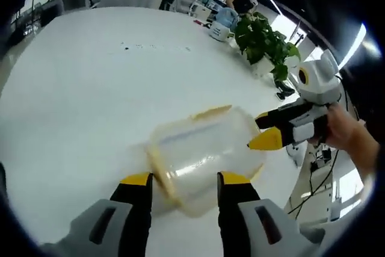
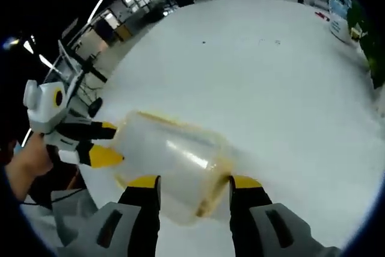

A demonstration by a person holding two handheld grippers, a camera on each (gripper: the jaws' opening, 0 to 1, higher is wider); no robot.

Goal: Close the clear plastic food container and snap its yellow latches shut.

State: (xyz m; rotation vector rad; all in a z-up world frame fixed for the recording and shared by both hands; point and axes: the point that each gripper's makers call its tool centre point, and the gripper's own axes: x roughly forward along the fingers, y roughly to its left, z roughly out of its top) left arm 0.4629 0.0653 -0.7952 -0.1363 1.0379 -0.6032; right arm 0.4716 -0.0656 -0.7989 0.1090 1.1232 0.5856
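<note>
clear plastic, yellow-edged, the boxy food container lies on the round white table, blurred in both views. in the left gripper view the left gripper has its yellow-tipped jaws apart, the container's near end sitting between them. the right gripper, held in a person's hand, meets the container's far side, jaws parted. in the right gripper view the right gripper's jaws straddle the container, and the left gripper touches its opposite end. a leafy green potted plant stands well beyond the jaws.
</note>
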